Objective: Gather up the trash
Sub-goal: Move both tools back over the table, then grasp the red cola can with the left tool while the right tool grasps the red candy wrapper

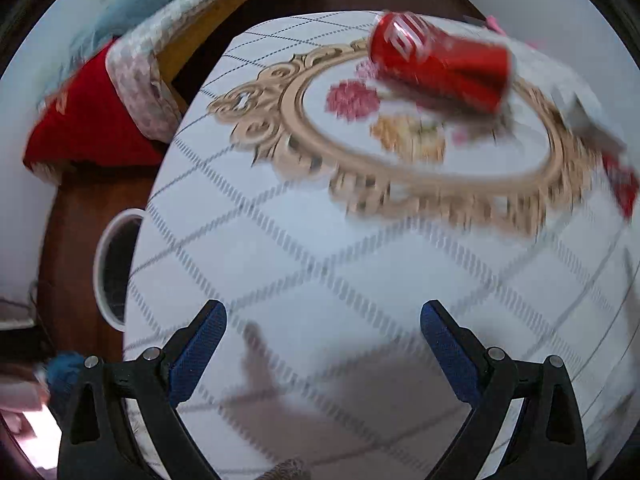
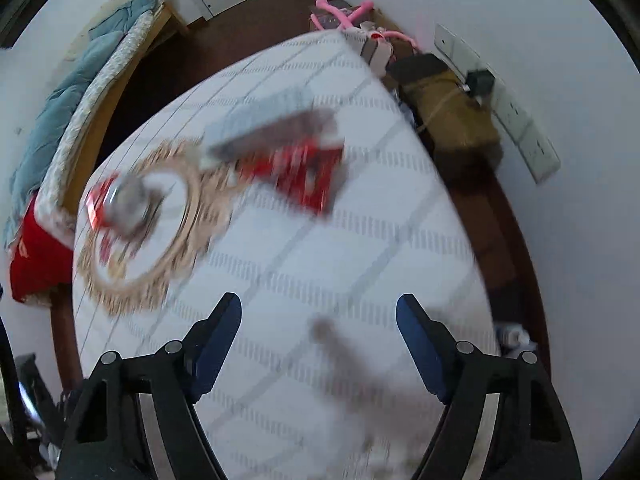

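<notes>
Red can (image 1: 440,62) lying on its side on the bench (image 1: 320,264), inside the gold oval print. Red wrapper (image 2: 308,176) and grey packet (image 2: 264,120) near it, blurred. Left tongs (image 1: 323,324) spread wide, holding nothing, above bare cloth. Right tongs (image 2: 319,316) likewise wide, holding nothing.
</notes>
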Motion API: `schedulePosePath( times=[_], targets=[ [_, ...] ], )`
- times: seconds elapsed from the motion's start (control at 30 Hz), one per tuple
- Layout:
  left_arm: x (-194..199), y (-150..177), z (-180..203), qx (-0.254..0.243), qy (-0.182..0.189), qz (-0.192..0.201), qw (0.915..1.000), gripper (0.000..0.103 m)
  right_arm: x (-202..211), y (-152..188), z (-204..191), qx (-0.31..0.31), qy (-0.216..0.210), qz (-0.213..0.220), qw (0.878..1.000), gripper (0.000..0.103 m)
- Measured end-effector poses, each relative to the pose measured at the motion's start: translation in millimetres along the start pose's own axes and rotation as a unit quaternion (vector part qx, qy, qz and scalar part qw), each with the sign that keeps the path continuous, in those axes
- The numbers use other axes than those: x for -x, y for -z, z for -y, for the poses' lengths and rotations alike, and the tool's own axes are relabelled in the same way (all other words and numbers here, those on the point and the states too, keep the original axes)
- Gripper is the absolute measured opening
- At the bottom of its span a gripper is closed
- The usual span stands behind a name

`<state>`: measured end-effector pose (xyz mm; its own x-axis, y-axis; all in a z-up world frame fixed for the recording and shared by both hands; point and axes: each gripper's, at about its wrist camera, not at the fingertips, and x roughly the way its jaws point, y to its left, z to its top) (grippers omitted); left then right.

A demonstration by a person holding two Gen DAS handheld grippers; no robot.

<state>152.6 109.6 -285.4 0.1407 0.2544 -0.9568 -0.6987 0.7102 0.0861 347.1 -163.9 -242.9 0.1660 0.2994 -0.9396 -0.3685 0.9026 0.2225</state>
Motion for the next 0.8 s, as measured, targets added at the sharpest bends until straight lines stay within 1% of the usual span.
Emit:
schedulePosePath(
  times=[0.07, 0.1, 0.17, 0.23, 0.3, 0.33, 0.37, 0.4, 0.43, 0.47, 0.5, 0.53, 0.57, 0.63, 0.7, 0.73, 0.77, 0.8],
  targets=[
    [0, -27, -3, 0.039, 0.042, -0.011, 0.9983, 0.099, -14, -28, -2, 0.009, 0.014, -0.003, 1.000, 0.082],
    [0, -40, -4, 0.061, 0.065, -0.016, 0.9959, 0.099, -17, -36, -2, 0.011, 0.018, -0.002, 1.000, 0.082],
    [-1, -66, -5, 0.104, 0.116, -0.026, 0.9874, 0.098, -31, -53, -8, 0.015, 0.023, -0.008, 1.000, 0.082],
    [-7, -93, 0, 0.135, 0.163, -0.037, 0.9767, 0.098, -44, -66, -11, 0.007, 0.026, -0.015, 1.000, 0.082],
    [-14, -112, 8, 0.146, 0.188, -0.042, 0.9703, 0.098, -55, -71, -14, -0.004, 0.028, -0.018, 0.999, 0.082],
    [-18, -121, 12, 0.149, 0.195, -0.044, 0.9684, 0.098, -59, -72, -14, -0.010, 0.030, -0.019, 0.999, 0.082],
    [-22, -128, 11, 0.154, 0.211, -0.041, 0.9645, 0.098, -63, -74, -13, -0.021, 0.026, -0.020, 0.999, 0.083],
    [-25, -135, 13, 0.163, 0.225, -0.035, 0.9601, 0.098, -62, -74, -14, -0.024, 0.029, -0.013, 0.999, 0.082],
    [-27, -140, 15, 0.169, 0.228, -0.036, 0.9581, 0.098, -64, -75, -15, -0.023, 0.032, -0.012, 0.999, 0.082],
    [-30, -146, 16, 0.174, 0.228, -0.042, 0.9570, 0.094, -65, -75, -16, -0.023, 0.037, -0.009, 0.999, 0.082],
    [-33, -150, 17, 0.179, 0.232, -0.044, 0.9551, 0.083, -64, -74, -17, -0.023, 0.038, -0.007, 0.999, 0.082],
    [-36, -154, 18, 0.184, 0.238, -0.046, 0.9525, 0.081, -65, -74, -18, -0.022, 0.041, -0.006, 0.999, 0.082],
    [-37, -157, 18, 0.186, 0.239, -0.047, 0.9519, 0.080, -65, -74, -18, -0.022, 0.042, -0.005, 0.999, 0.081],
    [-38, -163, 20, 0.181, 0.236, -0.039, 0.9539, 0.068, -63, -73, -16, -0.022, 0.040, -0.007, 0.999, 0.078],
    [-37, -165, 23, 0.177, 0.228, -0.025, 0.9570, 0.047, -60, -71, -14, -0.026, 0.027, -0.008, 0.999, 0.076],
    [-34, -166, 25, 0.169, 0.229, -0.017, 0.9585, 0.043, -59, -70, -14, -0.023, 0.027, -0.008, 0.999, 0.073],
    [-30, -169, 28, 0.161, 0.227, -0.008, 0.9605, 0.040, -59, -70, -15, -0.019, 0.029, -0.008, 0.999, 0.068],
    [-31, -173, 27, 0.150, 0.223, -0.004, 0.9632, 0.039, -59, -70, -15, -0.016, 0.031, -0.007, 0.999, 0.065]
  ],
)
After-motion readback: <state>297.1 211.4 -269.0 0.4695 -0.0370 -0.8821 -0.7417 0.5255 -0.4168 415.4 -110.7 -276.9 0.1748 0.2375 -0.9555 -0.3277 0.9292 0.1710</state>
